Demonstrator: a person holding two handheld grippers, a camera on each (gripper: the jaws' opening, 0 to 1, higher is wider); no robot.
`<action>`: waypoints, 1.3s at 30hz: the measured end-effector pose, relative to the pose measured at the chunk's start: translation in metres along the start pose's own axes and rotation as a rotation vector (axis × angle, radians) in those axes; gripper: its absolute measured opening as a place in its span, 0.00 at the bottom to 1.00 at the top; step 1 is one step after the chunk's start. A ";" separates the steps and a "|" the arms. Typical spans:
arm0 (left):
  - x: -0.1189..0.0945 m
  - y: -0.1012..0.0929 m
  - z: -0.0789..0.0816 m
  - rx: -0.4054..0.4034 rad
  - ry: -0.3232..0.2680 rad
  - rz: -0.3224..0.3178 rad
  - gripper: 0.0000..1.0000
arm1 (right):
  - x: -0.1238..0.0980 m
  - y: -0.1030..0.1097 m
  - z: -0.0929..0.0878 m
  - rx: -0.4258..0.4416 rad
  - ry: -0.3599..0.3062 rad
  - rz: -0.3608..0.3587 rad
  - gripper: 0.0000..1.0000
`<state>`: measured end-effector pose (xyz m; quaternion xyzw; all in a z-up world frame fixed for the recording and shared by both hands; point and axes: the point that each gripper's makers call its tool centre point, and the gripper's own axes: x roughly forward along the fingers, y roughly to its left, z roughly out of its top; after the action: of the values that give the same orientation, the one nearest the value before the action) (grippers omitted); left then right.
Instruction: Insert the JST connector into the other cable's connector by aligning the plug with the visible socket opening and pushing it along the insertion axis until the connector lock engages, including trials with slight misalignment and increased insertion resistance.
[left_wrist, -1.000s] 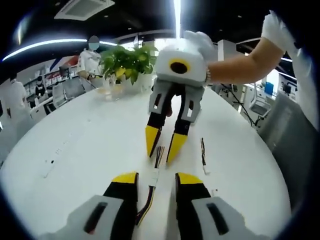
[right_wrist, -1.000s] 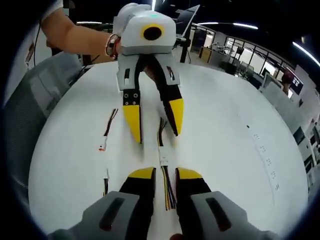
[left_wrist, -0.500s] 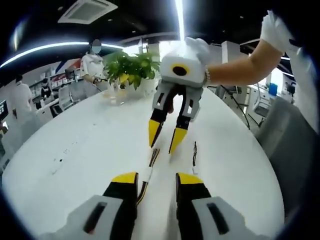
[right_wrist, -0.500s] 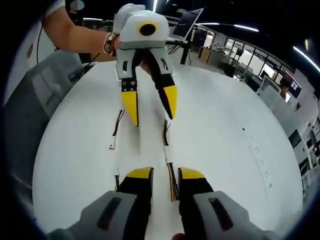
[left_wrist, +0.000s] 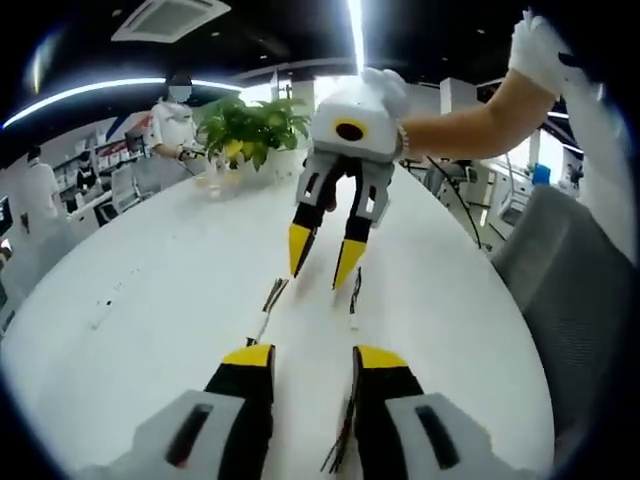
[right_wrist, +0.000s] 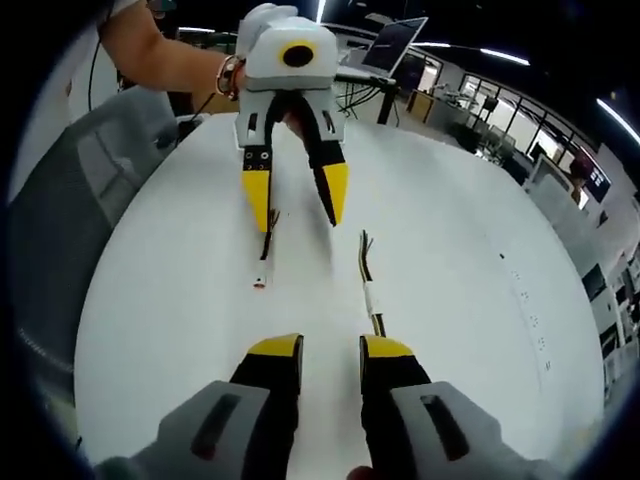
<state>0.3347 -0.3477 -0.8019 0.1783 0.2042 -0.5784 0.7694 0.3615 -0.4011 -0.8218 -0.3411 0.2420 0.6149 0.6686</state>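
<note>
- On a white table (left_wrist: 140, 290), two cables lie flat and apart; both grippers hover above them, facing each other.
- Left gripper (left_wrist: 310, 362): jaws parted with nothing between them. In the right gripper view it appears opposite (right_wrist: 296, 208), tips spread and empty, just above the far cable.
- Right gripper (right_wrist: 331, 350): jaws parted, nothing grasped. In the left gripper view it appears opposite (left_wrist: 320, 262), likewise released.
- Cable 1 (right_wrist: 371, 290): multicoloured wires joined at a white connector, lying near the right gripper's own right jaw; in the left gripper view it is the strand (left_wrist: 266, 304) near that view's left jaw.
- Cable 2 (right_wrist: 265, 250): thin wires ending in a small plug, lying beneath the opposite gripper's tips; in the left gripper view (left_wrist: 354, 292).
- Progress, as judged: neither cable is picked up and the connectors are not mated; grasping, aligning, pushing and locking all remain.
- Count: two grippers, two cables, one potted plant (left_wrist: 250, 125) at the table's far edge.
</note>
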 end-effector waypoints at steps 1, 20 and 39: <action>0.001 -0.003 -0.003 0.002 0.011 -0.008 0.25 | 0.000 0.002 0.000 0.002 0.000 0.001 0.20; 0.005 -0.017 -0.030 -0.029 0.044 -0.029 0.24 | 0.013 0.033 -0.006 0.032 0.004 0.047 0.21; 0.016 -0.028 -0.043 -0.045 0.044 -0.045 0.16 | 0.023 0.053 -0.008 0.039 -0.046 0.095 0.11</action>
<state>0.3073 -0.3461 -0.8480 0.1689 0.2382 -0.5868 0.7552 0.3126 -0.3909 -0.8524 -0.3019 0.2543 0.6489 0.6505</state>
